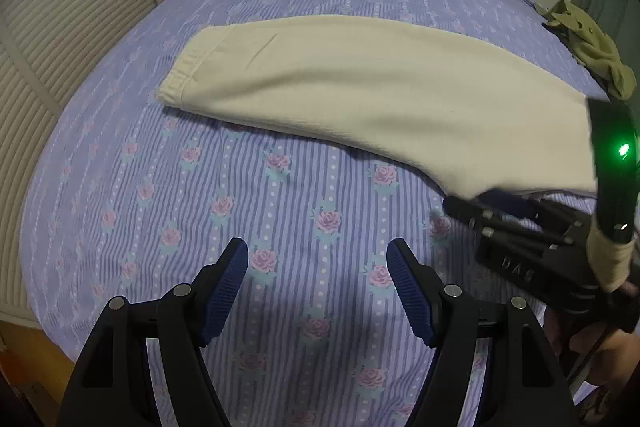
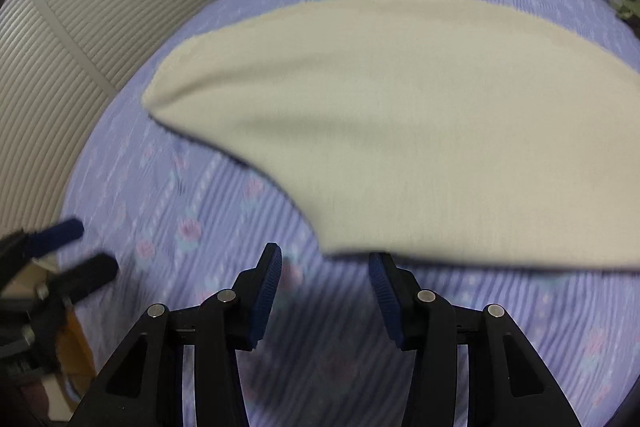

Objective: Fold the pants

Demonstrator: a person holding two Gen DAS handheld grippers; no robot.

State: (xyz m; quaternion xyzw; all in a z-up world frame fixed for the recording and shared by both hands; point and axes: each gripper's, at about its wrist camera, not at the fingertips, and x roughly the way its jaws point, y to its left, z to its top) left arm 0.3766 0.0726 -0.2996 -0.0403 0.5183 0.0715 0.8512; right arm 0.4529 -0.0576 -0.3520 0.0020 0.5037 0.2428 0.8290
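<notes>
From the left wrist, our left gripper (image 1: 318, 267) hovers wide open, empty, above the bed (image 1: 240, 211); cream pants (image 1: 340, 83) lie flat beyond. From the right wrist, our right gripper (image 2: 326, 277) gapes empty at the soft, light hem edge, probably our best hold.

Only readable text: pale letters "UAS", seen upside down, on black body of right gripper (image 1: 496, 205).

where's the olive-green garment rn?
Left wrist view only: the crumpled olive-green garment sits at the far right edge of the floral blue bedspread, just beyond the cream pants.
</notes>
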